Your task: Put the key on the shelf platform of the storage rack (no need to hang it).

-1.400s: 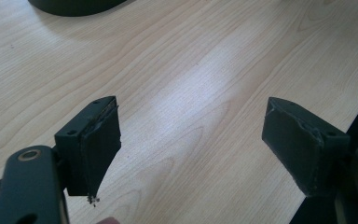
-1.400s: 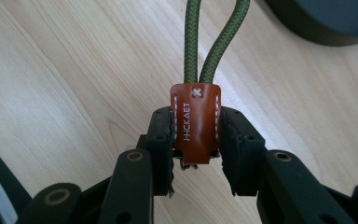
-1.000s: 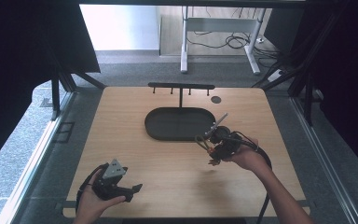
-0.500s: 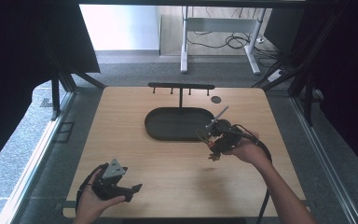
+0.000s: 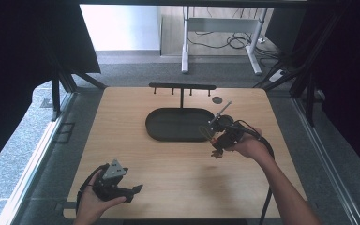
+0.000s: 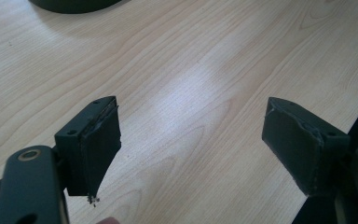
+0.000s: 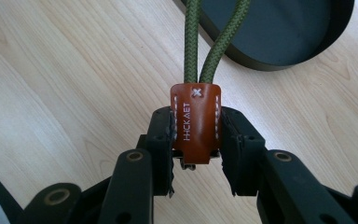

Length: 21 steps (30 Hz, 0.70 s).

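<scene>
Keychain tab (image 7: 196, 122) sits clamped between right hand-held gripper (image 7: 196, 140) jaws.

Hand-held gripper (image 7: 196, 154) clamping brown leather tab (image 7: 196, 122) (green cord (image 7: 192, 42) looped), dark tray (image 7: 284, 32) beyond

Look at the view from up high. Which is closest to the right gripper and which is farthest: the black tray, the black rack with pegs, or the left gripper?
1. The black tray, just left of the right gripper, in the middle of the table.
2. The black rack with pegs, at the far edge.
3. The left gripper, at the near left corner.
</scene>
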Motion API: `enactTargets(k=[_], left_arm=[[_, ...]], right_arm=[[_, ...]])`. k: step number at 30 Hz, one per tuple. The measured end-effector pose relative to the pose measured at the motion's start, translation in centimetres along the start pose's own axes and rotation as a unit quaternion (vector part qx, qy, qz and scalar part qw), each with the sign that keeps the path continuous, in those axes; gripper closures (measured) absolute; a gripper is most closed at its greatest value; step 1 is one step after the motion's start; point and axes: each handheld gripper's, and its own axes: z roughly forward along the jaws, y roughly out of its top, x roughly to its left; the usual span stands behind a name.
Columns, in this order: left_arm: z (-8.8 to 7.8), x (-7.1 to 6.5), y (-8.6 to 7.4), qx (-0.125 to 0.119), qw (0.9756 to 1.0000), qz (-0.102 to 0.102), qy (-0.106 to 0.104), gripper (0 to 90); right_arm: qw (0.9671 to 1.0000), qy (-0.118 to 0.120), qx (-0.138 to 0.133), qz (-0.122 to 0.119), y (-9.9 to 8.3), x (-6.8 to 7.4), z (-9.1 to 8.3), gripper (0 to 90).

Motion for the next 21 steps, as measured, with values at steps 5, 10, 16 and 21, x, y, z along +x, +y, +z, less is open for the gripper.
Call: enactTargets(k=[5,10,16,21], left_arm=[[0.0,0.0,0.0,0.000,1.0000,0.000,0.000,19.9],[0.1,-0.1,0.0,0.001,1.0000,0.001,0.000,20.0],[0.0,0.0,0.0,0.001,1.0000,0.001,-0.001,20.0],[0.0,0.0,0.0,0.000,1.0000,0.000,-0.001,20.0]], right_arm=[[1.0000,-0.004,-0.001,0.006,0.3,-0.5,-0.1,66.7],[0.9999,-0.002,0.000,0.012,0.6,-1.1,0.0,66.7],[0.9998,-0.011,-0.001,0.016,1.0,-1.7,0.2,66.7],[0.9998,-0.008,-0.002,0.019,1.2,-2.0,0.2,66.6]])
